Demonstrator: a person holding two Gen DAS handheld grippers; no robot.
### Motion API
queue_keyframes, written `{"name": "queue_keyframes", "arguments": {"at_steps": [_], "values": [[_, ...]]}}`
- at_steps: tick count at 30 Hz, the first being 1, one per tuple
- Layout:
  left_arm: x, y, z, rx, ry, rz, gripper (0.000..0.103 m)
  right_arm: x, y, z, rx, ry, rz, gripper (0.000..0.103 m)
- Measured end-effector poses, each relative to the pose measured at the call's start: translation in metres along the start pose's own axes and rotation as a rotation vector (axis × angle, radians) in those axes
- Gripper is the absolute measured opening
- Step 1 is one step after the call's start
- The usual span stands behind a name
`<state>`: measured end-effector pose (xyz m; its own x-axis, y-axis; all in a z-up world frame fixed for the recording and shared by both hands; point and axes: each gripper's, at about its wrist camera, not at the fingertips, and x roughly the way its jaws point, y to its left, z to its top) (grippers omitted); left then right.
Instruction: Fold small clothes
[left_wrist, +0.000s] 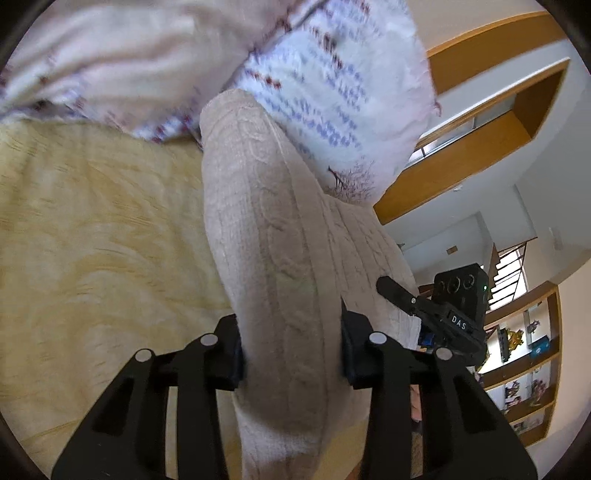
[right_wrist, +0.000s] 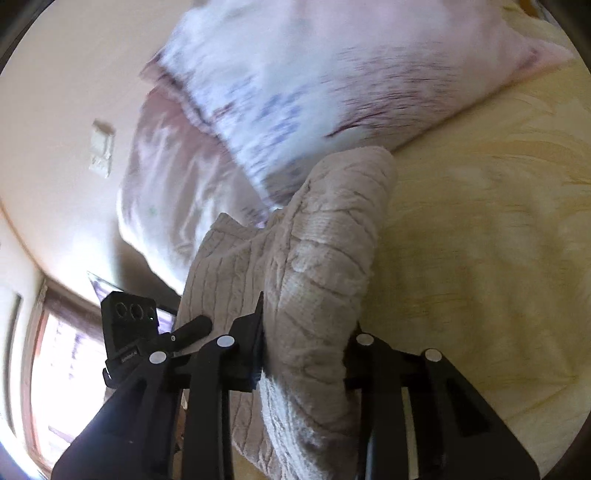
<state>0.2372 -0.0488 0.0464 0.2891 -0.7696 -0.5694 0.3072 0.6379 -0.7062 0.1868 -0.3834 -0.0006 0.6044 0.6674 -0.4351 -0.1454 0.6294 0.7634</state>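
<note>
Both tongs are gripping the beige cable-knit garment (left_wrist: 280, 258), lifting it above the yellow bedspread (left_wrist: 92, 221). Left tongs (left_wrist: 291, 354) are clamped on one bunch, right tongs (right_wrist: 306, 354) on another. Pillow (right_wrist: 295, 74) is sitting just behind. Tip: I'd be keeping tension even btwn hands, edges level, lowering flat w/o dragging.

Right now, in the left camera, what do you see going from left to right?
Yellow bedspread → beige knitted garment gripped by the left tool → the right tool → wooden shelves.
</note>
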Motion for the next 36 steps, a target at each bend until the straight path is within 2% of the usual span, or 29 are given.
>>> {"name": "queue_keyframes", "arguments": {"at_steps": [5,8,11,13,15,17,19,21,25,27,28,29,32,36], "values": [[-0.056,0.030,-0.002,-0.008,-0.066,0.048,0.039,0.045,0.051,-0.012,-0.127,0.019,0.014,0.028],[-0.075,0.055,0.001,-0.026,-0.094,0.091,0.039,0.078,0.067,-0.019,-0.170,0.046,-0.001,0.028],[-0.082,0.095,0.000,-0.109,-0.085,0.157,0.040,0.115,0.068,-0.029,-0.172,0.110,-0.066,0.028],[-0.080,0.117,-0.004,-0.183,-0.075,0.127,0.042,0.130,0.061,-0.030,-0.149,0.122,-0.133,0.030],[-0.080,0.126,-0.007,-0.212,-0.087,0.091,0.044,0.131,0.055,-0.026,-0.090,0.143,-0.114,0.033],[-0.080,0.122,-0.007,-0.197,-0.086,0.112,0.051,0.130,0.053,-0.022,-0.079,0.172,-0.136,0.039],[-0.080,0.119,-0.006,-0.195,-0.080,0.122,0.053,0.123,0.054,-0.018,-0.077,0.182,-0.145,0.042],[-0.080,0.120,-0.003,-0.217,-0.079,0.119,0.057,0.116,0.052,-0.011,-0.061,0.159,-0.143,0.042],[-0.084,0.125,-0.006,-0.226,-0.091,0.123,0.058,0.110,0.039,0.001,-0.001,0.084,-0.162,0.042],[-0.084,0.127,-0.006,-0.219,-0.092,0.145,0.060,0.111,0.038,0.002,0.002,0.061,-0.162,0.037],[-0.085,0.128,-0.006,-0.214,-0.092,0.155,0.061,0.113,0.040,0.002,-0.022,0.046,-0.164,0.018],[-0.084,0.128,-0.005,-0.204,-0.094,0.178,0.061,0.110,0.040,0.001,-0.053,0.033,-0.198,0.010],[-0.077,0.122,-0.001,-0.155,-0.096,0.235,0.062,0.124,0.045,0.001,-0.085,0.030,-0.344,0.010],[-0.067,0.106,0.004,-0.093,-0.097,0.353,0.065,0.136,0.060,0.004,-0.141,0.014,-0.478,0.011]]}}
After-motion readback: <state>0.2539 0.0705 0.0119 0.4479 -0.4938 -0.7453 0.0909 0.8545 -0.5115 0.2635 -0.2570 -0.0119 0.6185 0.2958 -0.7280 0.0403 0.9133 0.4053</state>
